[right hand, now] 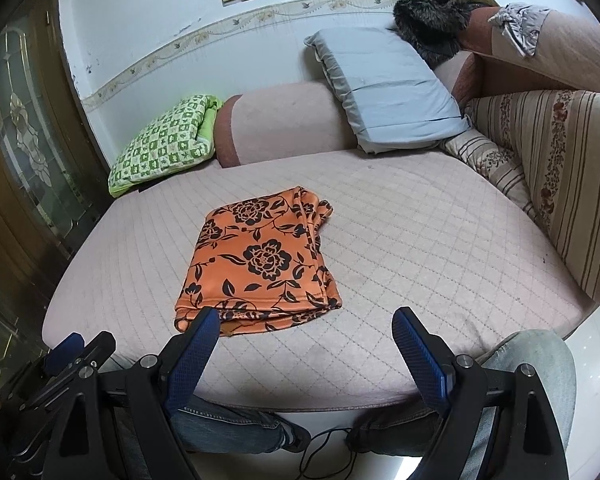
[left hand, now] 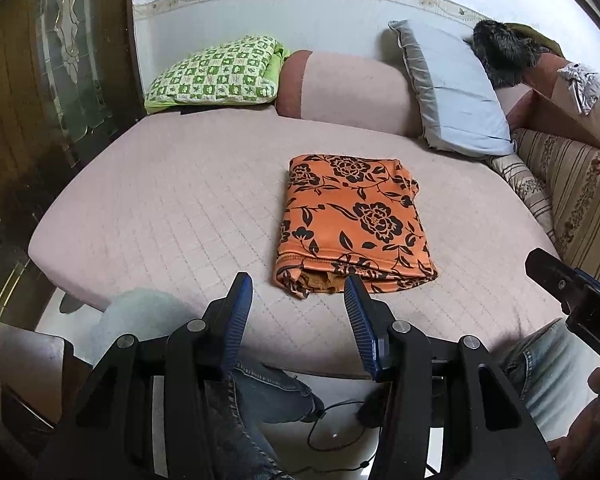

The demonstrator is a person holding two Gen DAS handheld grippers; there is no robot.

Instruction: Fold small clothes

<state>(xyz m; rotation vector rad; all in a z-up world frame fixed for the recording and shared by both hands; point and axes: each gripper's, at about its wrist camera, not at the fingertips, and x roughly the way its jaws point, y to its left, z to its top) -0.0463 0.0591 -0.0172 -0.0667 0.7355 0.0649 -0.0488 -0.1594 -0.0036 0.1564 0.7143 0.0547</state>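
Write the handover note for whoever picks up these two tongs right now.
Left tongs: open, empty, held just short of the near edge of the orange floral garment.
Right tongs: open, empty, also short of that near edge, nothing between the fingers.
Garment: lies folded into a compact rectangle in the middle of the pink quilted cushion, layered edges facing the tongs.
Done: this piece looks folded.
Left: probably a last tidy or setting it aside. A grey crumpled cloth is draped over the sofa back at far right; whether it belongs to the job I cannot tell.
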